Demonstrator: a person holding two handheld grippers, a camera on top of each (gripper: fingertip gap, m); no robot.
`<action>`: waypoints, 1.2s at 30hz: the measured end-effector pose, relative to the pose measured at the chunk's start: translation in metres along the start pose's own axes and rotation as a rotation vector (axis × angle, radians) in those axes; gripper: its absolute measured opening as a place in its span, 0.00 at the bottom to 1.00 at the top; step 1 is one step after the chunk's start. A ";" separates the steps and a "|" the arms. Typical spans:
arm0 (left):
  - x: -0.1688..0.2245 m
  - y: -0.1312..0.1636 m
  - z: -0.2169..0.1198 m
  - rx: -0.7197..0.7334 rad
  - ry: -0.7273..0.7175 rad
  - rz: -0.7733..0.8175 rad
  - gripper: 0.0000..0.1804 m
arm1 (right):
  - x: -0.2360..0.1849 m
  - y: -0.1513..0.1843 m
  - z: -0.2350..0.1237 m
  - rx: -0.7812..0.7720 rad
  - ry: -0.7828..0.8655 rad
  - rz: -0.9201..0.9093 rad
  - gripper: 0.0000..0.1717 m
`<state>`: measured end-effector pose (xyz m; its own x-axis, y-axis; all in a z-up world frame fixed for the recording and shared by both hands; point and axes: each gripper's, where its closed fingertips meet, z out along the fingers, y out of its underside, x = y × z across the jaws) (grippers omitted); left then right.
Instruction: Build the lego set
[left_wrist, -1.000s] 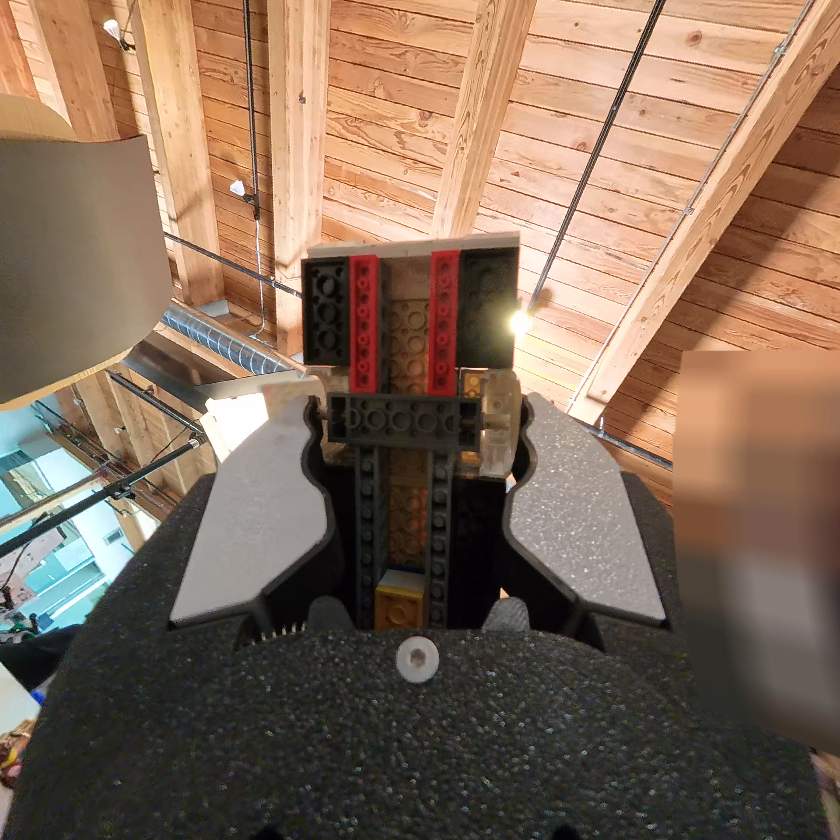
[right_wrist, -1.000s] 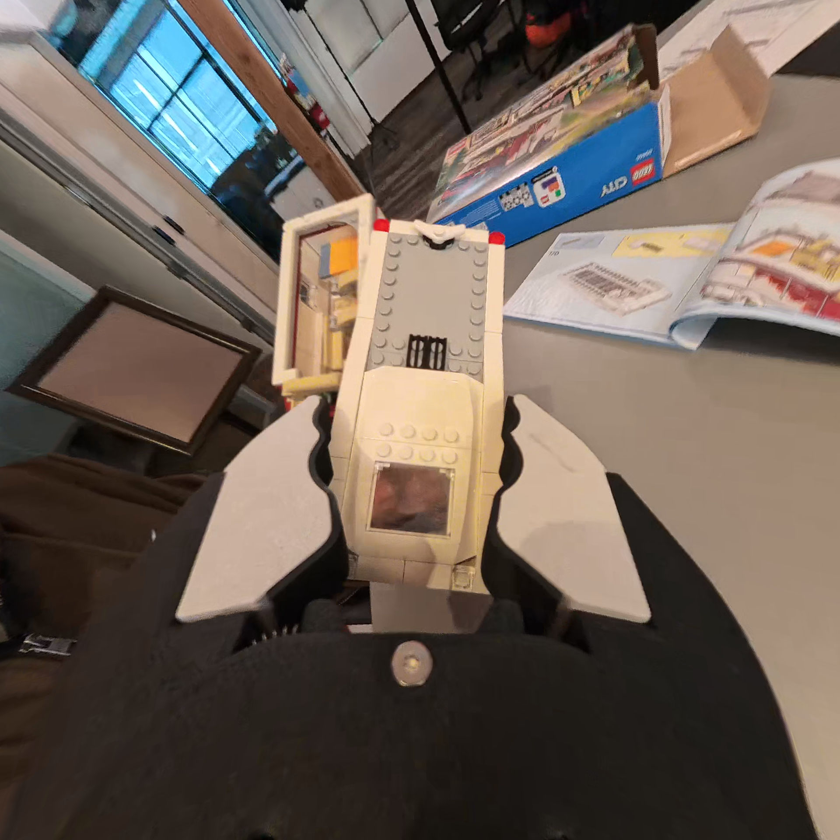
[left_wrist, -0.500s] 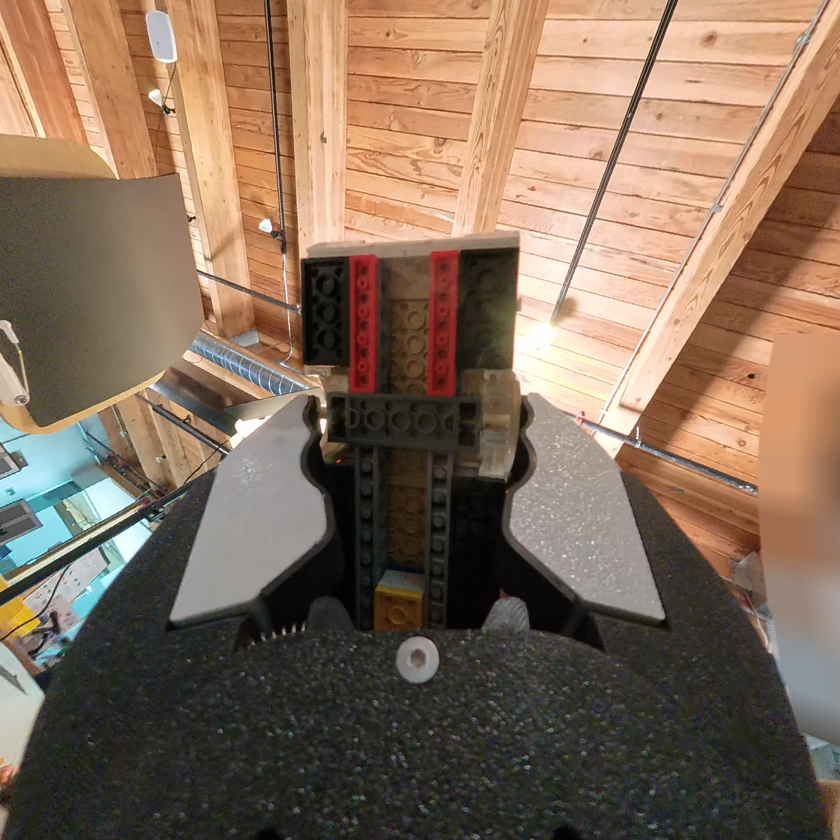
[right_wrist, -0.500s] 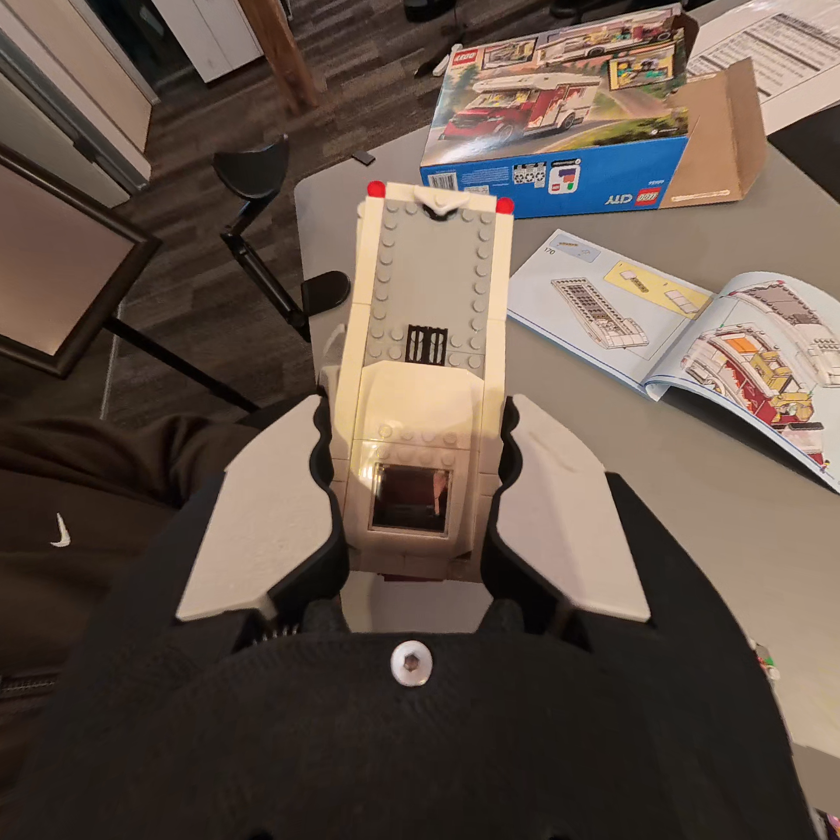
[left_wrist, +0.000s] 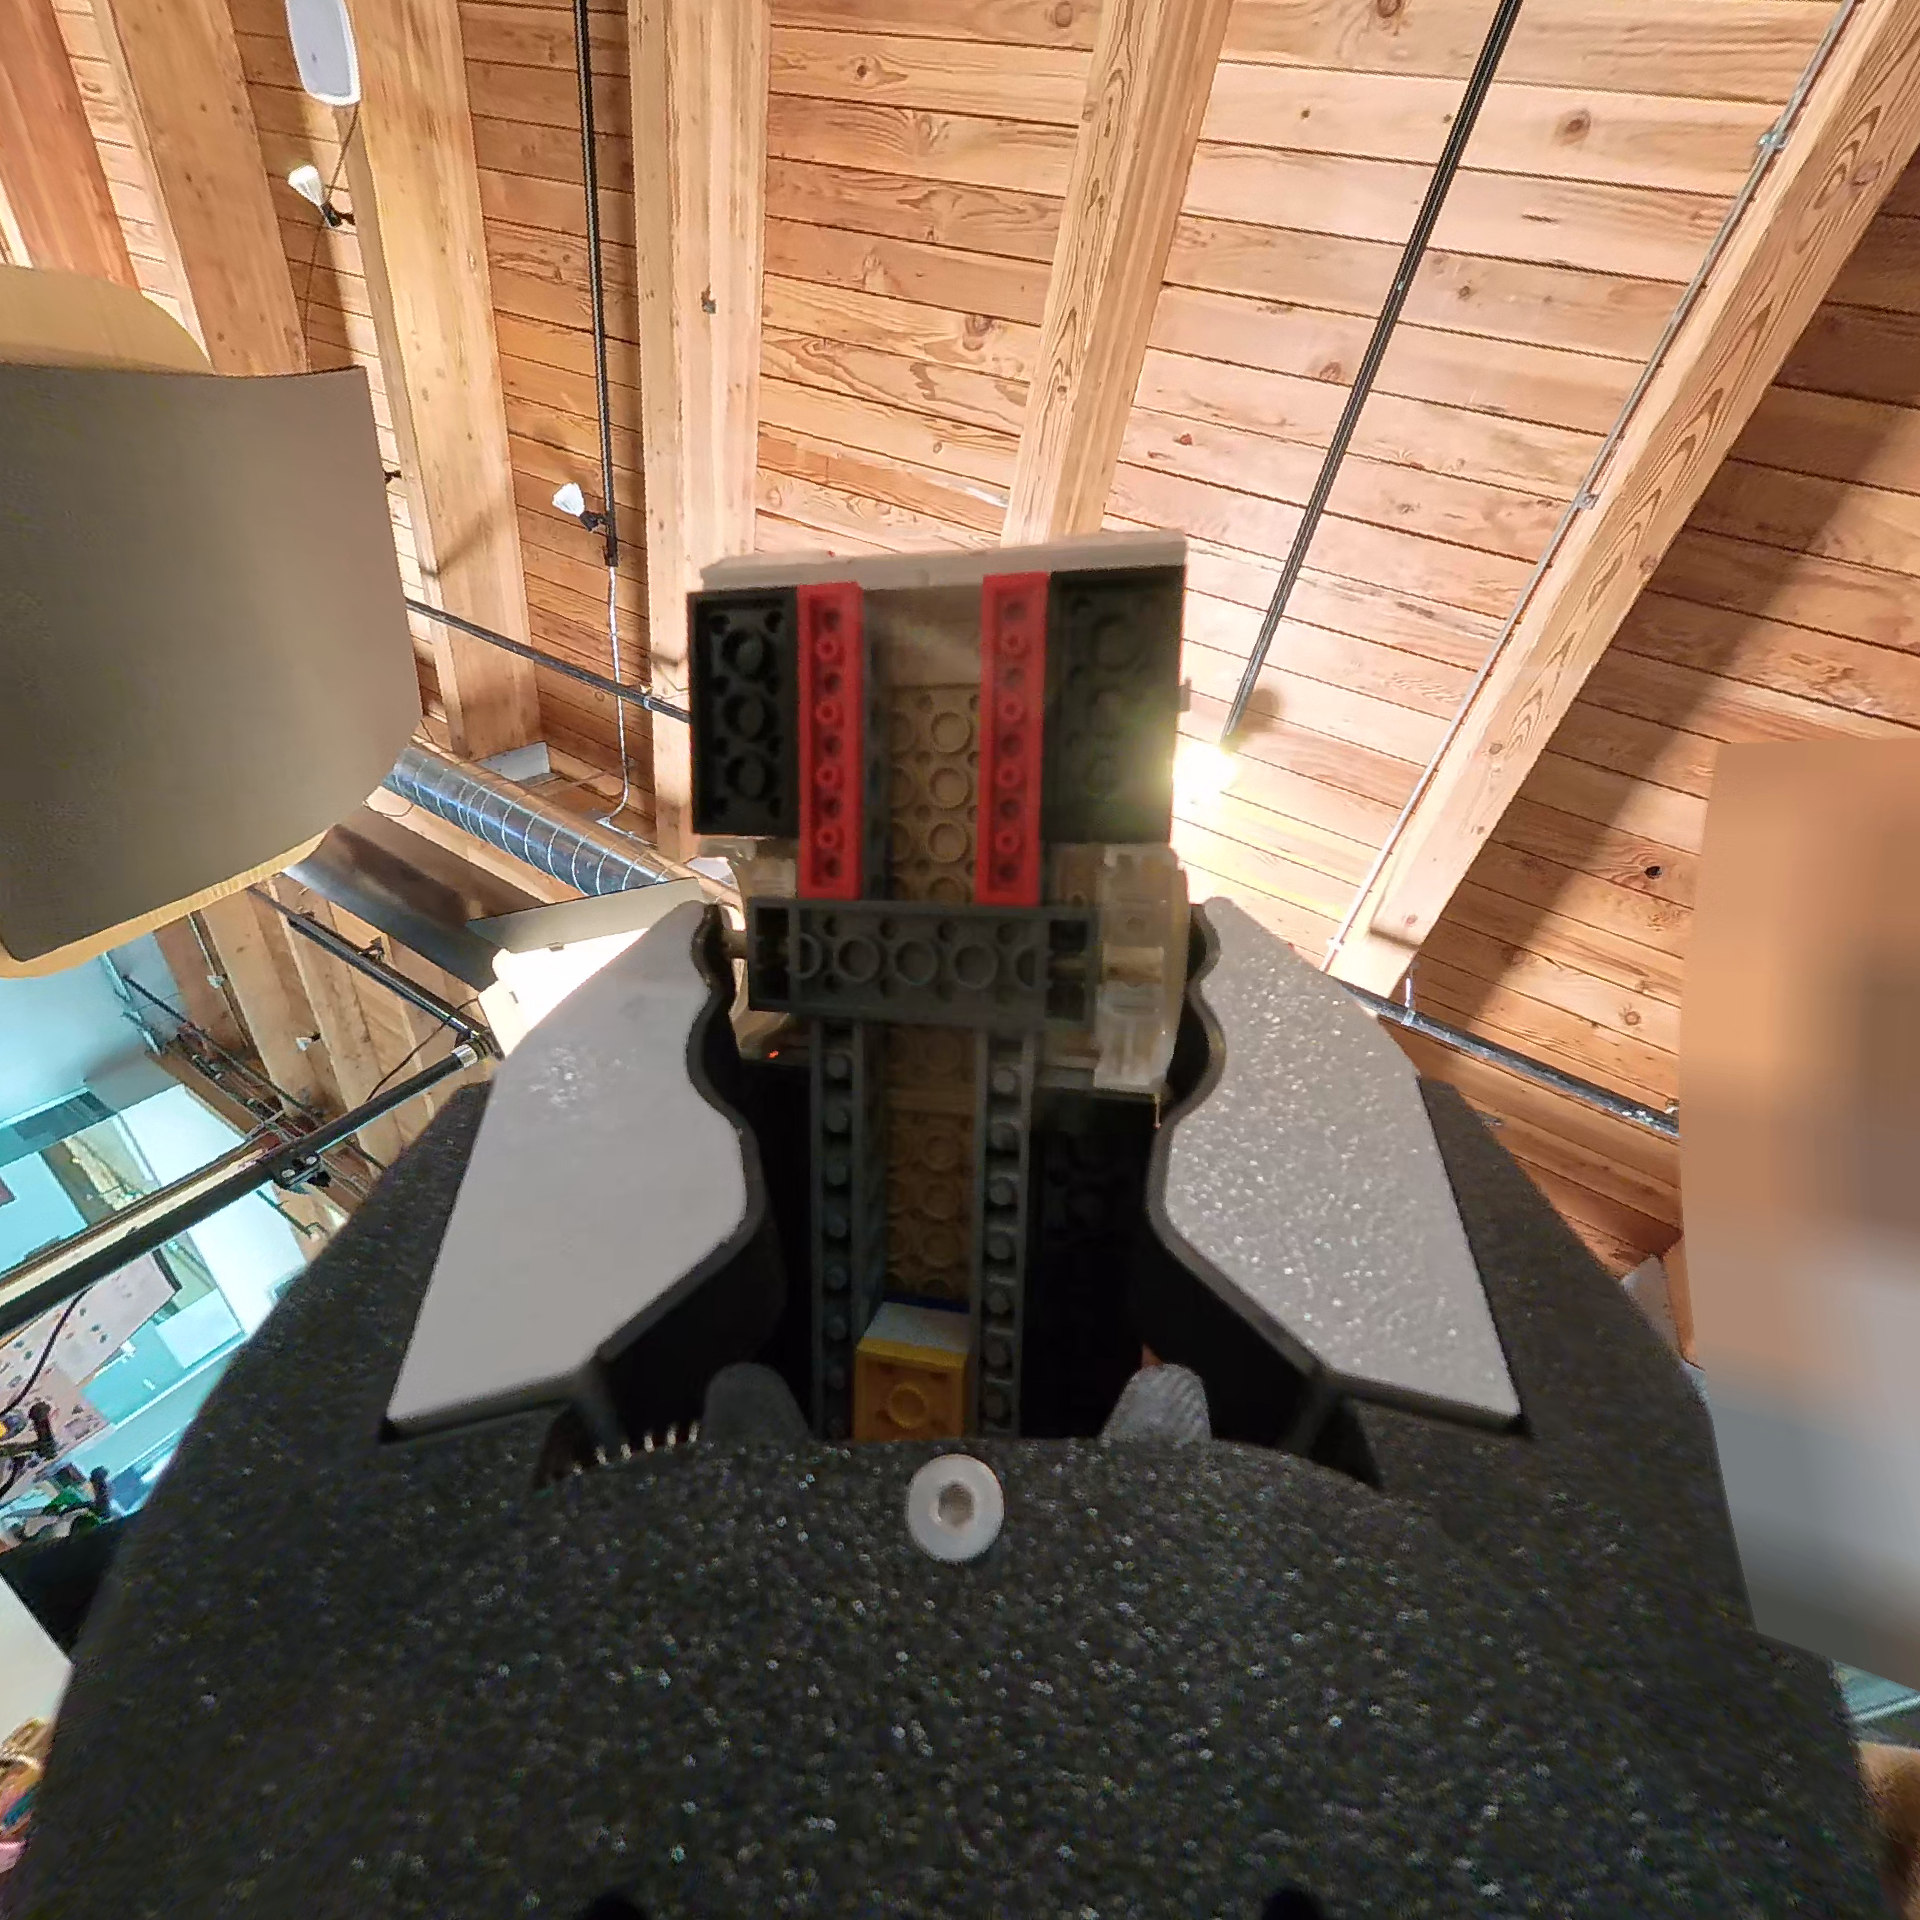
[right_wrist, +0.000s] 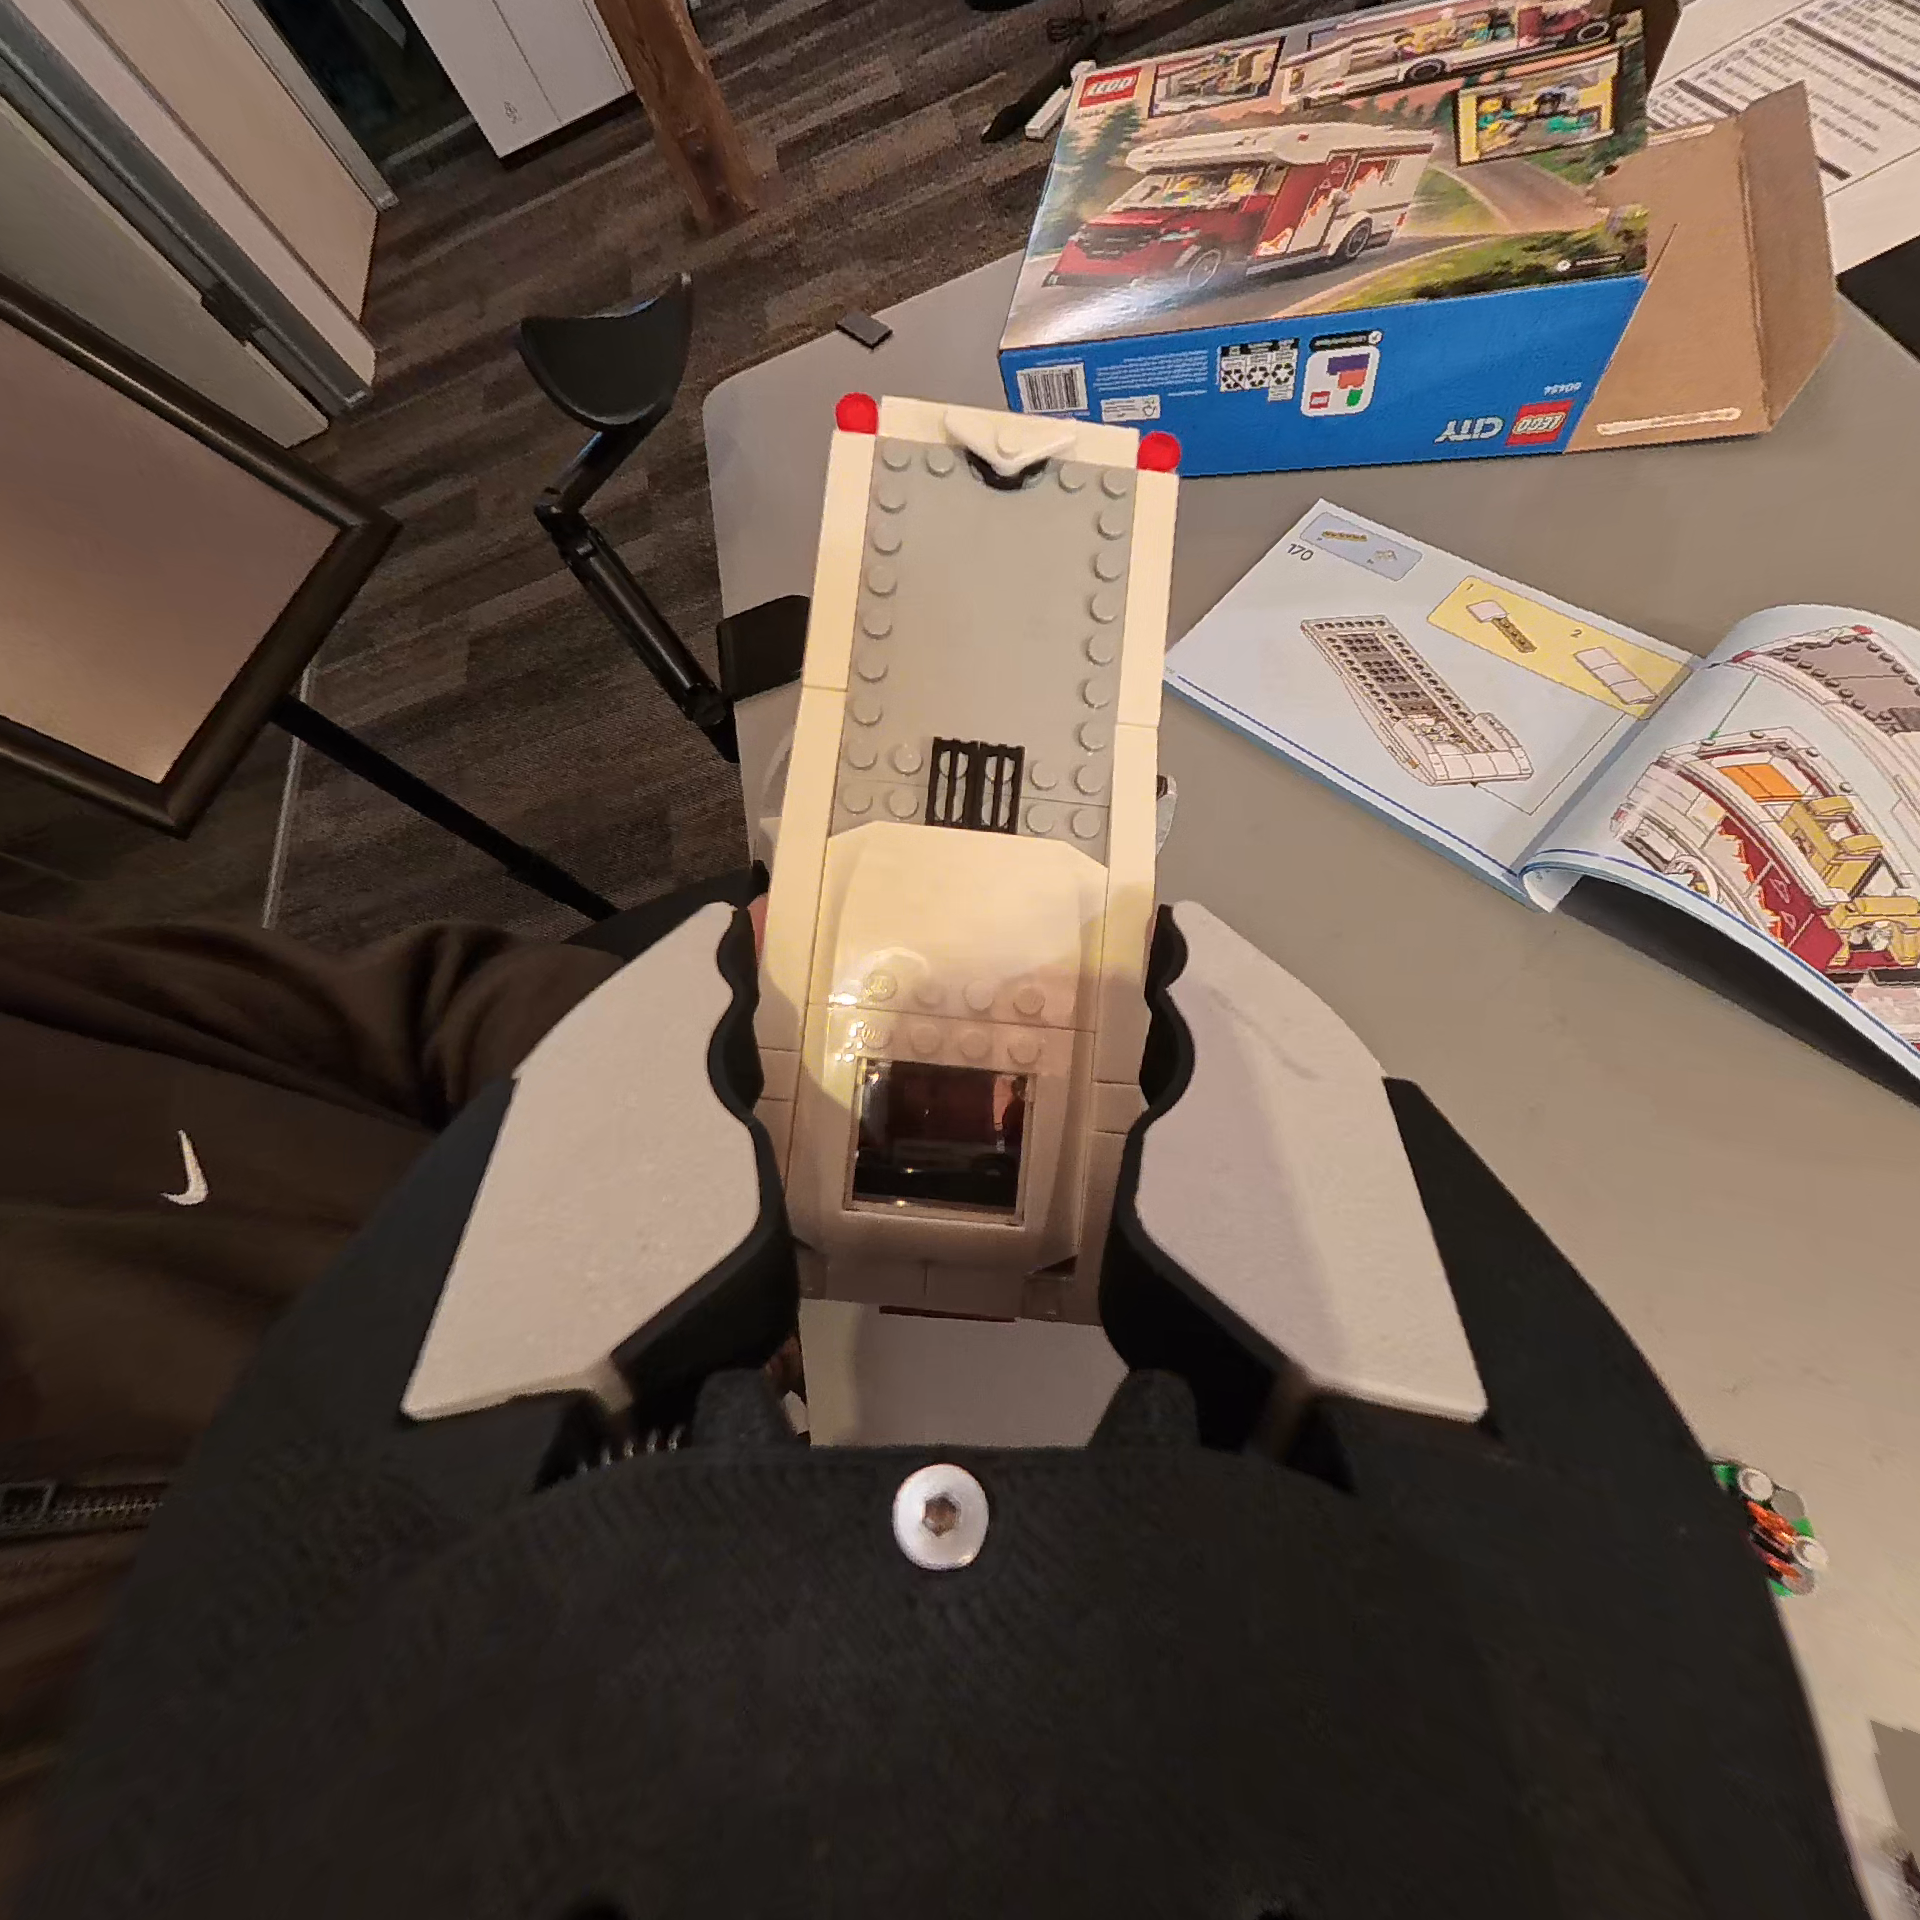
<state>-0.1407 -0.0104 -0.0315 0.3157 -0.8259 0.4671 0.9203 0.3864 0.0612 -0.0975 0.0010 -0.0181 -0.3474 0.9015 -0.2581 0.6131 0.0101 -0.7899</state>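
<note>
Left wrist view: left tool (left_wrist: 951, 997) stands wide, clamped across the underside of the brick-built vehicle (left_wrist: 935, 748), whose black, red and tan plates point toward the wooden ceiling (left_wrist: 1351, 312). Right wrist view: right tool (right_wrist: 945, 997) stands wide, both pads (right_wrist: 1164, 997) pressed against the cream sides of the same model above the grey worktop (right_wrist: 1455, 1143), near an open booklet (right_wrist: 1558, 727) and a blue box (right_wrist: 1330, 312).

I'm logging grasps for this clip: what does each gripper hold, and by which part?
Both grip one brick-built camper: the left gripper clamps its underside chassis sides, the right gripper its cream roof sides.
</note>
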 end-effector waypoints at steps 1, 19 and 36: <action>0.000 0.000 0.000 0.002 0.003 -0.003 0.46 | 0.000 0.000 0.000 0.003 -0.005 0.004 0.42; 0.001 0.000 -0.001 -0.001 0.014 -0.021 0.46 | 0.000 0.008 -0.001 0.028 0.049 -0.041 0.41; 0.005 -0.001 -0.003 0.015 0.036 -0.019 0.46 | -0.002 0.003 0.001 0.051 0.110 0.009 0.40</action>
<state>-0.1390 -0.0162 -0.0321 0.3070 -0.8472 0.4336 0.9225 0.3769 0.0833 -0.0958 -0.0014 -0.0205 -0.2604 0.9435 -0.2050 0.5781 -0.0177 -0.8158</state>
